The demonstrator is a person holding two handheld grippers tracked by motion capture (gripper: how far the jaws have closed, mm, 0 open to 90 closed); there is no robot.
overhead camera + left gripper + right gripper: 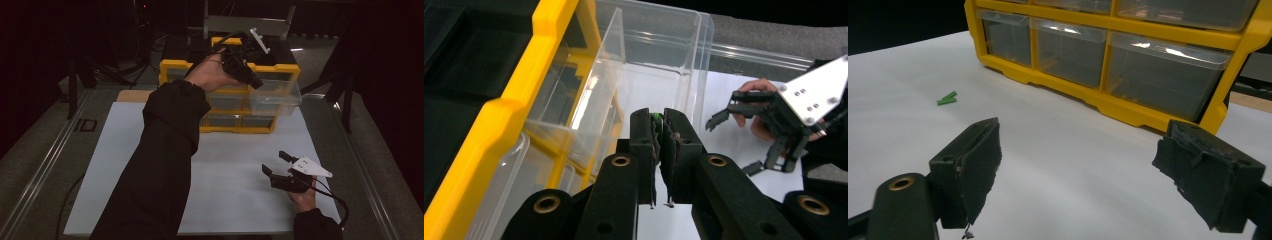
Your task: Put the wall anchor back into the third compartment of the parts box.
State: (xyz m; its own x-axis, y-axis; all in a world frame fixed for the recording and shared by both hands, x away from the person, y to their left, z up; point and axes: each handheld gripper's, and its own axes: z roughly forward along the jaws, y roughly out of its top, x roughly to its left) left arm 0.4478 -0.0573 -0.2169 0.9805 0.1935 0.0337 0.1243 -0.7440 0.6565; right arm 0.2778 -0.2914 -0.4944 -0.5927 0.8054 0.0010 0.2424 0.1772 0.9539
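A yellow drawer cabinet (175,67) stands at the back of the white mat, with one clear drawer (277,95) pulled out at its right. My left gripper (254,81) hovers over that drawer's near corner. In the left gripper view its jaws (659,125) are shut on a small green piece (656,118), just in front of the clear drawer (649,65). My right gripper (275,162) rests low over the mat at the front right, open with nothing between its jaws (1083,160). Another small green piece (947,98) lies on the mat left of the cabinet (1108,102).
The white mat (230,200) covers the middle of the table, and metal rails run along both sides. Closed clear drawers (1068,57) fill the cabinet's lower rows. The right gripper (733,145) and its hand are seen beyond the drawer in the left gripper view.
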